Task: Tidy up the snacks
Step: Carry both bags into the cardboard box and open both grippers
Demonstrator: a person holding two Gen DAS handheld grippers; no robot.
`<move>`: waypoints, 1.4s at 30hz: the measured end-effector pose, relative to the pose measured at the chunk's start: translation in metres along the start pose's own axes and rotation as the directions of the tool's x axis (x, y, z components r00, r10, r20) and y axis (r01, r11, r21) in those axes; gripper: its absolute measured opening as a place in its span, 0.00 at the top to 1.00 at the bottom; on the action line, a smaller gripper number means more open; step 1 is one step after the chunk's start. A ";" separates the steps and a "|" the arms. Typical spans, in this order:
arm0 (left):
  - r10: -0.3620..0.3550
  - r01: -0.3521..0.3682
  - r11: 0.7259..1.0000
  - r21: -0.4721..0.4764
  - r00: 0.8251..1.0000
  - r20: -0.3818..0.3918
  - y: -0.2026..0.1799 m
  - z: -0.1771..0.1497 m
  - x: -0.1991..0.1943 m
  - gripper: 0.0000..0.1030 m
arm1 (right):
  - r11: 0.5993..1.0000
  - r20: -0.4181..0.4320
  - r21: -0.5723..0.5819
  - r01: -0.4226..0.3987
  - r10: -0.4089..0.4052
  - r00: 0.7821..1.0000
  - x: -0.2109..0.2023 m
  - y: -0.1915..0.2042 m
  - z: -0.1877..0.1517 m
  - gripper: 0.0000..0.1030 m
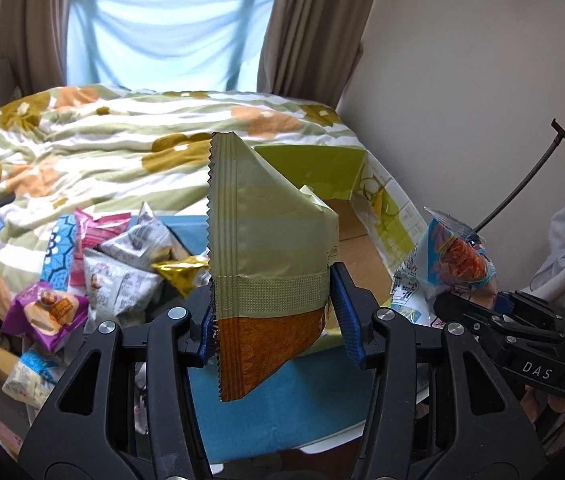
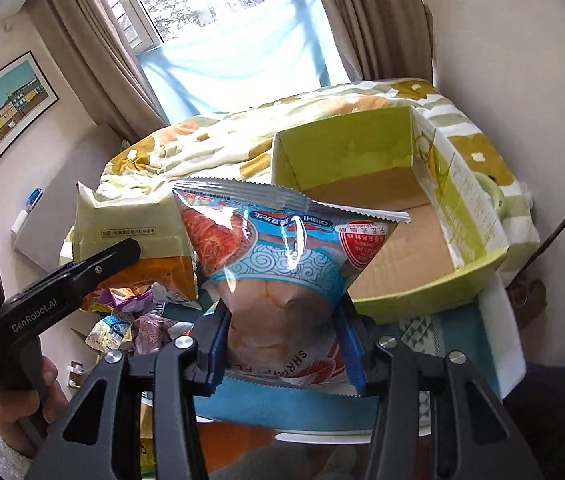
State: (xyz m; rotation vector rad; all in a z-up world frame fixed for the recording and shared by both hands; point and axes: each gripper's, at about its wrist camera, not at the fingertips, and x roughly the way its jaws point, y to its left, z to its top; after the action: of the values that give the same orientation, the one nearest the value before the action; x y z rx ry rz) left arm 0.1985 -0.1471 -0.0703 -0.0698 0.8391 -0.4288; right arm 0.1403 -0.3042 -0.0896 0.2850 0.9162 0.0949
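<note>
My left gripper [image 1: 274, 312] is shut on an olive-and-orange snack bag [image 1: 270, 248], held upright above the table; the bag also shows in the right wrist view [image 2: 134, 232]. My right gripper [image 2: 282, 344] is shut on a blue shrimp-cracker bag [image 2: 282, 256], held up in front of the open green cardboard box [image 2: 462, 216]. That bag and the right gripper [image 1: 478, 296] appear at the right of the left wrist view, the bag [image 1: 454, 256] beside the box [image 1: 386, 208]. The box inside looks empty.
A pile of loose snack packets [image 1: 114, 264] lies to the left on the blue tabletop [image 1: 282, 408]. A bed with a floral duvet [image 1: 122, 140] stands behind. A wall [image 1: 462, 80] is at the right, a window with curtains behind.
</note>
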 end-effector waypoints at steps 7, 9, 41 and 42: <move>-0.033 0.035 0.998 0.045 0.998 -0.054 -0.035 0.048 0.076 0.56 | 0.998 0.016 -0.033 0.046 -0.045 0.999 0.004 -0.043 0.048 0.58; -0.041 0.046 0.998 0.051 0.996 -0.079 -0.041 0.061 0.105 0.56 | 0.998 0.019 -0.026 0.056 -0.055 0.998 0.013 -0.055 0.062 0.58; 0.148 -0.119 0.983 0.140 0.965 -0.215 0.004 0.095 0.223 0.00 | 0.984 -0.193 -0.036 0.177 -0.181 0.964 0.151 -0.135 0.155 0.58; 0.156 -0.128 0.981 0.144 0.966 -0.206 0.004 0.095 0.221 0.00 | 0.984 -0.197 -0.043 0.176 -0.181 0.964 0.153 -0.135 0.158 0.58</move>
State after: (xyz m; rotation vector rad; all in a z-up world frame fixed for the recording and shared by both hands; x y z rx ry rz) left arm 0.3996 -0.2404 -0.1631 0.1595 1.0217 -0.3578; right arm 0.3536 -0.4346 -0.1548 0.1704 1.1361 -0.0322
